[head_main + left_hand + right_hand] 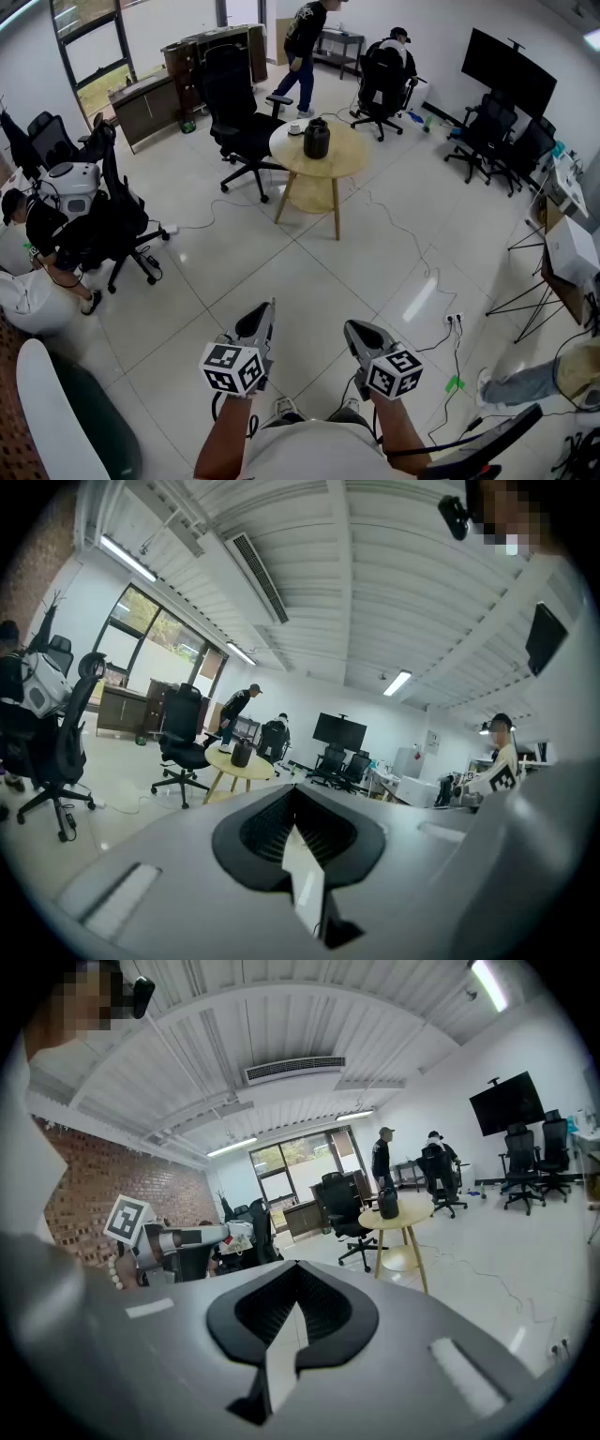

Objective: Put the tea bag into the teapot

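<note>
A black teapot (pixel 317 139) stands on a round wooden table (pixel 330 161) far across the room. It also shows small in the left gripper view (pixel 242 754) and the right gripper view (pixel 388 1203). A small white item (pixel 295 128) lies beside it, too small to tell what it is. I see no tea bag clearly. My left gripper (pixel 269 307) and right gripper (pixel 350 326) are held side by side low in the head view, well short of the table. Both are shut and hold nothing, as the left gripper (pixel 294 799) and right gripper (pixel 300 1277) show in their own views.
A black office chair (pixel 239 112) stands right by the table's left side. Cables (pixel 403 234) and a power strip (pixel 453 321) lie on the tiled floor between me and the table. A person stands behind the table (pixel 305 42), another sits (pixel 389 61), a third crouches at left (pixel 47 234).
</note>
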`<state>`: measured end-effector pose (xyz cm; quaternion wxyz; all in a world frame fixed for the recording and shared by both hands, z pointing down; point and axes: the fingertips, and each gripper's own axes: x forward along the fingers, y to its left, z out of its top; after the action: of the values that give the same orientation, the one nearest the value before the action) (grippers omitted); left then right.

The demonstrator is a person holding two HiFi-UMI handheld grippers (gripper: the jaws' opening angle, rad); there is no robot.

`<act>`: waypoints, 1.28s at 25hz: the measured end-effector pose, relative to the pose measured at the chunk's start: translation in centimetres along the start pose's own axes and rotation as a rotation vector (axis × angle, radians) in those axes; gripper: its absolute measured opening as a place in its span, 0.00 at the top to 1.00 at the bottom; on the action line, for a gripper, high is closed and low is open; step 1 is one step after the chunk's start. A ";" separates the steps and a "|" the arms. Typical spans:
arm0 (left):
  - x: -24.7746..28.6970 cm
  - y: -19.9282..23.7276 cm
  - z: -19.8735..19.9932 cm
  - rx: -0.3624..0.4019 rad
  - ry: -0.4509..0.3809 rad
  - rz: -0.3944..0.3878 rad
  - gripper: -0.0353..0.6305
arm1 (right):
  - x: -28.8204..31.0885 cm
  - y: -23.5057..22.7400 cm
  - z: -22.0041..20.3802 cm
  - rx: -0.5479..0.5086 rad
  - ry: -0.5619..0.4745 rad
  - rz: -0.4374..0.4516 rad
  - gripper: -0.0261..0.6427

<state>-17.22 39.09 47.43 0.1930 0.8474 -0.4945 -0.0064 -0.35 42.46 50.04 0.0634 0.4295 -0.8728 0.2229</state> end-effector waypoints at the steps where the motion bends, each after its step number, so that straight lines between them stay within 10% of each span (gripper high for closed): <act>1: -0.2 0.3 0.1 0.001 -0.001 -0.002 0.92 | 0.1 0.2 0.0 -0.002 0.000 -0.003 0.96; 15: -0.4 2.9 1.3 0.010 -0.011 -0.029 0.92 | 0.3 -0.4 -0.5 0.028 -0.006 -0.090 0.96; 32: 9.6 8.0 6.2 0.035 -0.014 0.040 0.92 | 11.3 -7.2 5.5 0.075 -0.012 0.023 0.96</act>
<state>-20.23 25.55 46.08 0.1747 0.8407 -0.5126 0.0001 -1.32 28.00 50.98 0.0394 0.4228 -0.8691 0.2536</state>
